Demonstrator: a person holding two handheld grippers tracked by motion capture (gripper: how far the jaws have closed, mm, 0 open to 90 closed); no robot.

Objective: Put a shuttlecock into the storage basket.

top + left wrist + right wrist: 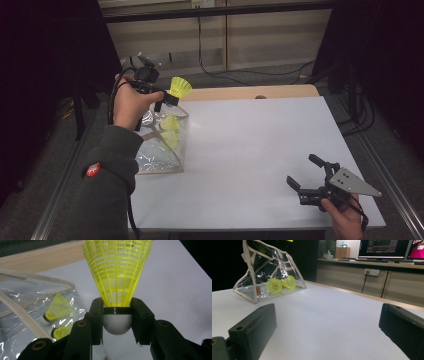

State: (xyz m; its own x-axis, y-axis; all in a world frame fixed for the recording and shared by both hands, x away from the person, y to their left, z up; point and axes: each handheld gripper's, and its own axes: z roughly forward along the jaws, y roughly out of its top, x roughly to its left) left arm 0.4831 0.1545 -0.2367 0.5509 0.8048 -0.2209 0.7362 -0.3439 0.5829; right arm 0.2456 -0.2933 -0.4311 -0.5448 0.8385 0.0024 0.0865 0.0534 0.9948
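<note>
My left gripper (169,98) is shut on a yellow shuttlecock (180,87), held in the air above the far edge of a clear plastic bag (159,147). In the left gripper view the jaws clamp the shuttlecock (117,272) at its white cork base, skirt pointing away, midway between the fingertips (117,307). Two more yellow shuttlecocks (169,131) lie inside the bag (27,305), also seen as shuttlecocks (282,284) in the bag (262,267) from the right gripper view. My right gripper (304,172) rests open near the table's front right, nothing between its fingers (254,327).
The white table top (250,145) stretches between the bag and the right gripper. A wooden strip (250,93) runs along the far edge. Cables (240,70) lie on the floor beyond. Monitors (384,248) stand on a counter in the background.
</note>
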